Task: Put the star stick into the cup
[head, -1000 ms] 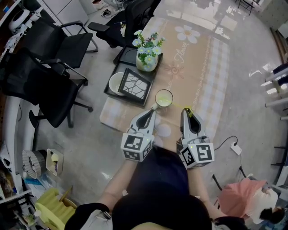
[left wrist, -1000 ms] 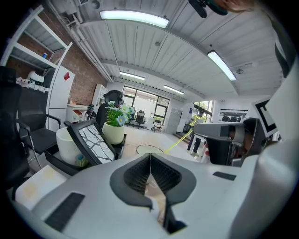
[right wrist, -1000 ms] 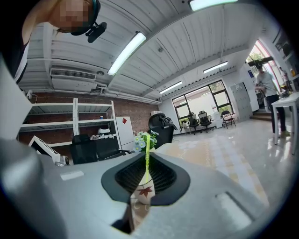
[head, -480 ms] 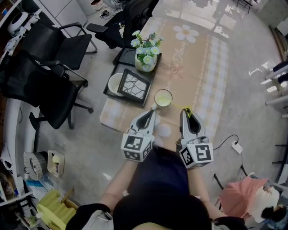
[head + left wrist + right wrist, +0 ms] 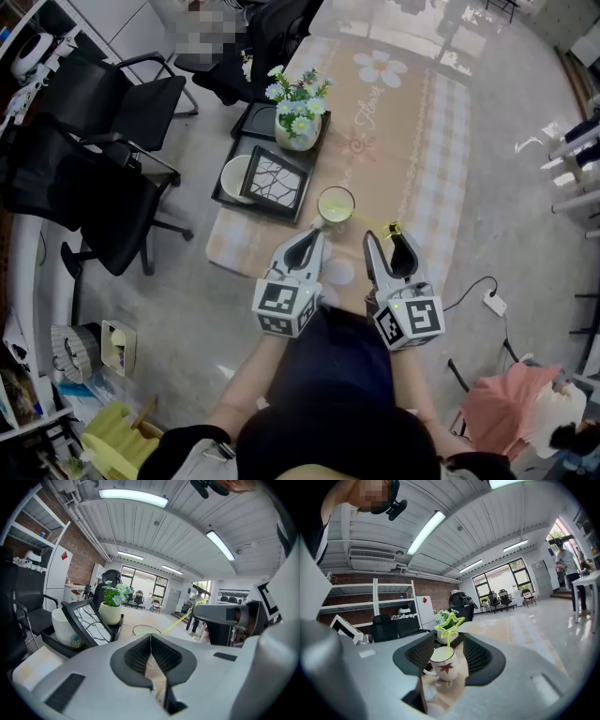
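Star stick (image 5: 449, 622) — green, foot in the cup (image 5: 442, 666), star head leaning back between the fingers of the right gripper (image 5: 385, 246), whose jaws are opening wide, pads off it, apparently to release it. Cup: white, red leaf print, just beyond those fingertips. Left gripper (image 5: 151, 638) — fingers closed together, empty, idle just short of the cup.

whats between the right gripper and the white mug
A thin yellow-green star-topped stick: stem in the white leaf-printed mug, star between the opening jaws of the right gripper, in the right gripper view.
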{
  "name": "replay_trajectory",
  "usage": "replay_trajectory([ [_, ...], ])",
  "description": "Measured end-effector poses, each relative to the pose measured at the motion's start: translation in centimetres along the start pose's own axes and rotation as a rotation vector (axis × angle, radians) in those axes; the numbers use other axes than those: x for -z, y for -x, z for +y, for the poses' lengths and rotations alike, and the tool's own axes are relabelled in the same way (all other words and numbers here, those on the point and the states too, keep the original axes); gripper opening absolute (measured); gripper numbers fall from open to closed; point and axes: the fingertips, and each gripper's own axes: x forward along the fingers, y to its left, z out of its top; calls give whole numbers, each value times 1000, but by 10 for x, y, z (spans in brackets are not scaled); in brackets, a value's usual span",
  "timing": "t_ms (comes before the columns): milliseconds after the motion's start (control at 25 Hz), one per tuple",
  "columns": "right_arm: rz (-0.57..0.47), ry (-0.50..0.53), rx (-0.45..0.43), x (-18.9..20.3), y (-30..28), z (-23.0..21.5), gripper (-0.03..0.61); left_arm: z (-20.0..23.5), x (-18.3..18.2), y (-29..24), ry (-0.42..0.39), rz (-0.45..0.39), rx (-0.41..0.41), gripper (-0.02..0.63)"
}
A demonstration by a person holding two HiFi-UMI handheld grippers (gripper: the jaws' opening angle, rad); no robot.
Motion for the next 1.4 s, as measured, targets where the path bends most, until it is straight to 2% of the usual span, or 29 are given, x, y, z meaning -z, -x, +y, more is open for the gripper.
replay_trajectory([
  [520,22,3,85,5,18,-19,183,-19,1,-9,-14,5,63,12],
  [920,7,-57,188,4,41,-44,175,-41,2,-15,-31,12,124,12],
  [1200,5,-72,263,4,54,-58,29,-50,1,-20,-48,20,153,12],
  [1400,19,-108,273,9,58,-62,14,-55,3,-21,-51,28,164,12],
])
